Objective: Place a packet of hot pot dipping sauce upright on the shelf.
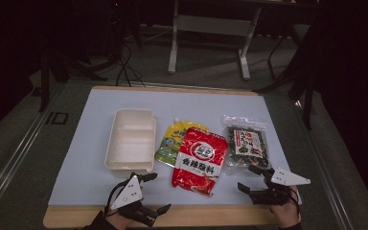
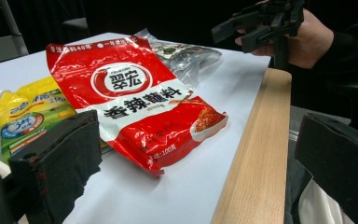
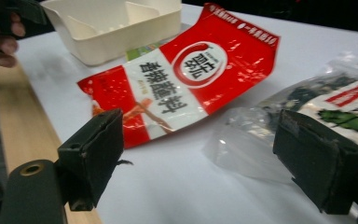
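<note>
1. Red plastic sauce packet (image 1: 200,160) with a white band of dark characters lies flat on the pale blue table mat (image 1: 86,158), near the front edge and between the two grippers.
2. Its left edge overlaps a yellow-green spouted pouch (image 1: 172,141), which lies just beside a white divided plastic tray (image 1: 130,139).
3. On its other side, a little apart, lies a clear bag of dark dried seaweed (image 1: 246,143) with a red-and-white label.
4. Left gripper (image 1: 153,192) hovers at the mat's front left corner, just in front of the tray; its jaws stand wide apart with nothing between them, and the left gripper view looks across the red packet (image 2: 135,102).
5. Right gripper (image 1: 253,178) hovers just at the seaweed bag's near corner, jaws spread wide and holding nothing; in the right gripper view the bag (image 3: 307,116) sits close by one jaw.
6. Light wooden table edge (image 1: 211,215) runs along the front under both hands.
</note>
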`<state>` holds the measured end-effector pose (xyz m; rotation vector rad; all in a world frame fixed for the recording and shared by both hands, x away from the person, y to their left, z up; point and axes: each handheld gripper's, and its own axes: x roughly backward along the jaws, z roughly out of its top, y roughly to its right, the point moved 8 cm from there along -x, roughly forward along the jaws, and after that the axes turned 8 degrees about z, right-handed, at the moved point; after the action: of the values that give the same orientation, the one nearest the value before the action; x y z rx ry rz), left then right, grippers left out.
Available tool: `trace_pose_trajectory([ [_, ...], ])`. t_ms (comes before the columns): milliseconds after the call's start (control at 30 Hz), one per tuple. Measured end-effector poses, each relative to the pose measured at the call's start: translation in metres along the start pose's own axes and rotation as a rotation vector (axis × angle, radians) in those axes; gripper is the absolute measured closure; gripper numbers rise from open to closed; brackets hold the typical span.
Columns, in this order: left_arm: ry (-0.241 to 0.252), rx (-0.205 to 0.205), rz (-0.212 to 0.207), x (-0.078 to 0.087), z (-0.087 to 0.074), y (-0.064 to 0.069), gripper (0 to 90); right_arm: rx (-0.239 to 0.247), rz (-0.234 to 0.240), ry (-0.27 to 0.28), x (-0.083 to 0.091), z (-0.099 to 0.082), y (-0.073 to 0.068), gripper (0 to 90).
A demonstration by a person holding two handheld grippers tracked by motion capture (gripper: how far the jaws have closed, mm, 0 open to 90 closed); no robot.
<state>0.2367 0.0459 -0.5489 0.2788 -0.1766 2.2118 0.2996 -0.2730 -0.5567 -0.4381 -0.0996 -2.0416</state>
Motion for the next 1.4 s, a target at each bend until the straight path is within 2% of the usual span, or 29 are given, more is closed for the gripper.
trace_pose_trajectory([
  [133, 0.002, 0.001, 0.002, 0.000, 0.000, 0.000, 1.8, 0.008, -0.031, -0.017, 0.004, -0.003, 0.002, 17.2],
  [233, 0.002, 0.001, 0.001, 0.000, 0.001, 0.000, 1.8, 0.008, -0.036, -0.020, 0.004, -0.003, 0.003, 17.1],
  [333, 0.003, 0.001, 0.000, 0.000, 0.001, 0.000, 1.8, 0.006, -0.021, -0.021, 0.003, -0.002, 0.001, 17.0],
  [500, 0.007, -0.001, 0.002, 0.001, 0.002, 0.000, 1.8, 0.015, 0.012, -0.003, 0.004, 0.009, -0.007, 13.5],
  [533, 0.007, -0.002, 0.002, 0.001, 0.002, 0.000, 1.8, 0.029, 0.009, -0.008, 0.004, 0.011, -0.009, 13.5],
  [567, 0.008, -0.001, 0.002, 0.001, 0.002, 0.000, 1.8, 0.059, -0.019, -0.032, 0.004, 0.016, -0.010, 13.7],
  [633, 0.006, -0.003, 0.002, 0.001, 0.002, 0.000, 1.8, 0.071, -0.032, -0.040, 0.004, 0.022, -0.011, 14.2],
  [800, 0.006, -0.005, 0.000, 0.001, 0.002, 0.001, 1.8, 0.060, -0.023, -0.071, 0.000, 0.032, -0.011, 15.6],
  [900, 0.008, -0.003, -0.001, 0.001, 0.002, 0.001, 1.8, 0.056, -0.013, -0.067, -0.002, 0.037, -0.010, 14.6],
  [967, 0.008, -0.005, -0.001, 0.001, 0.002, 0.001, 1.8, 0.058, -0.014, -0.050, -0.004, 0.042, -0.008, 13.5],
  [1000, 0.007, -0.003, -0.002, 0.001, 0.002, 0.001, 1.8, 0.045, 0.002, -0.030, -0.007, 0.048, -0.005, 13.1],
  [1067, 0.007, -0.005, -0.002, 0.001, 0.002, 0.001, 1.8, 0.045, 0.013, -0.029, -0.008, 0.052, -0.002, 12.4],
  [1133, 0.004, -0.007, -0.005, 0.001, 0.002, 0.002, 1.8, 0.060, -0.005, -0.021, -0.009, 0.056, 0.003, 11.4],
  [1200, 0.003, -0.006, -0.006, 0.001, 0.002, 0.002, 1.8, 0.066, -0.002, -0.009, -0.010, 0.063, 0.007, 11.6],
  [1300, -0.001, -0.008, -0.006, 0.001, 0.002, 0.002, 1.8, 0.070, -0.017, -0.021, -0.011, 0.067, 0.011, 13.1],
  [1400, -0.002, -0.008, -0.006, 0.001, 0.001, 0.002, 1.8, 0.031, -0.029, -0.008, -0.015, 0.076, 0.021, 10.3],
])
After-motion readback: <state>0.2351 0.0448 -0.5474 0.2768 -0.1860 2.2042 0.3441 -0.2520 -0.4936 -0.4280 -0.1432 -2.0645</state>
